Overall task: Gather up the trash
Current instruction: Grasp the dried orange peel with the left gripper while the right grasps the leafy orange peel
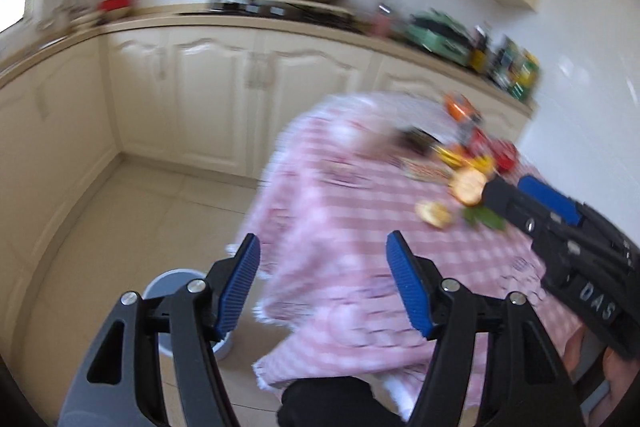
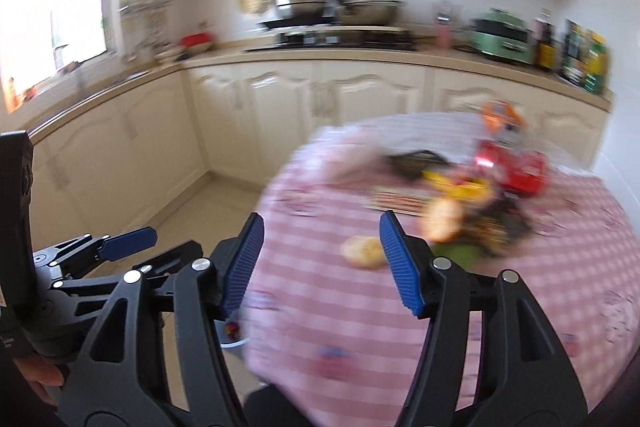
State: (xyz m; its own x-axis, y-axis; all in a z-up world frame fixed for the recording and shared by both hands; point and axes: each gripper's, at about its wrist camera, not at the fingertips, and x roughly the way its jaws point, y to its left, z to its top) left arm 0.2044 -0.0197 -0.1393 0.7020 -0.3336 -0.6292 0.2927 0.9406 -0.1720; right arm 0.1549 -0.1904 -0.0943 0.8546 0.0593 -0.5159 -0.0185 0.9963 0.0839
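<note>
Left gripper (image 1: pixel 322 283): wide open, empty.
Right gripper (image 2: pixel 320 263): wide open, empty.
Peel (image 2: pixel 362 251): judged light, soft; best pinched across edges.
Bin (image 1: pixel 168 281): beside table (image 1: pixel 328 227).

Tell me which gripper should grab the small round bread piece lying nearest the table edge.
Right, probably. The right gripper is open over the table, with the bread piece just beyond its fingers. The left gripper is open too, but sits off the table's edge, near the bin below.

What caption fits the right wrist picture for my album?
Open right gripper above the pink checked table, pointing toward a blurry trash pile.
</note>
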